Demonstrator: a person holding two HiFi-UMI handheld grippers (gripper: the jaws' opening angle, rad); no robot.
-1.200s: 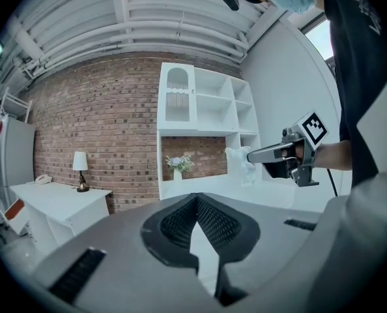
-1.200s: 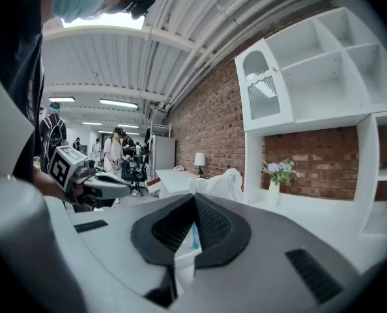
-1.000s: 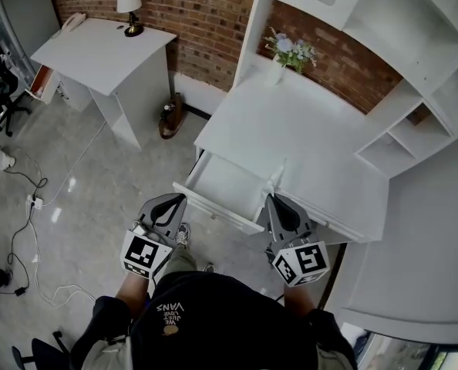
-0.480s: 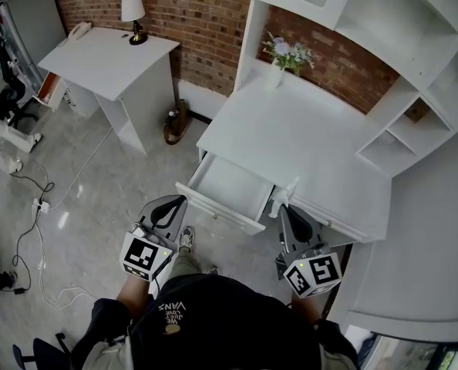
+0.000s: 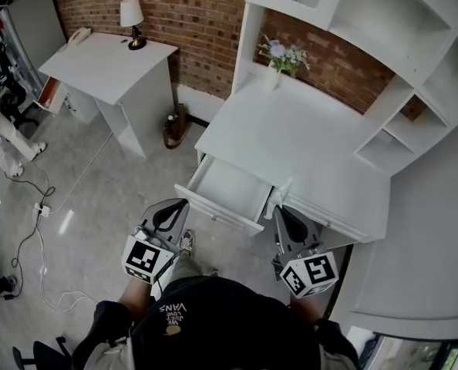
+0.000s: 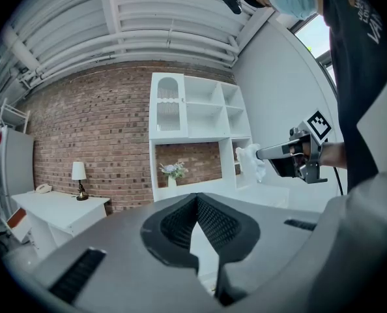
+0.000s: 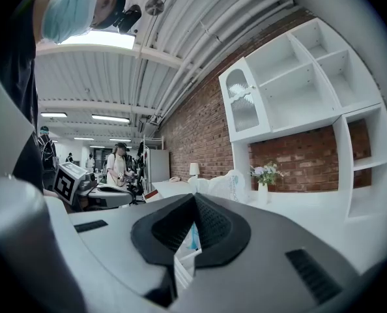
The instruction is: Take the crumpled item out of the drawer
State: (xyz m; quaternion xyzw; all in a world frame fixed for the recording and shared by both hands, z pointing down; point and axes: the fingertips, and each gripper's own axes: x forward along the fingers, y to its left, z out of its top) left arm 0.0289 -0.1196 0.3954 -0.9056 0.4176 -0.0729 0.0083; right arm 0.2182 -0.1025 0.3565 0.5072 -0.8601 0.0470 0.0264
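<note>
Though outside the drawer (image 5: 227,185), crumpled item (image 5: 280,193) in right tool (image 5: 280,208).

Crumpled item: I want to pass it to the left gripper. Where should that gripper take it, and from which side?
Probably the loose white bunch of the crumpled item sticking out beyond the right gripper's shut tips. Bring the left gripper, opened, across from its own side: that end is free, the rest is pinched.

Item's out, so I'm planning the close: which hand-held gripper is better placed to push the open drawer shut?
Left. The left hand-held gripper is empty and near the drawer front; the right hand-held gripper is clamped on the crumpled item.
</note>
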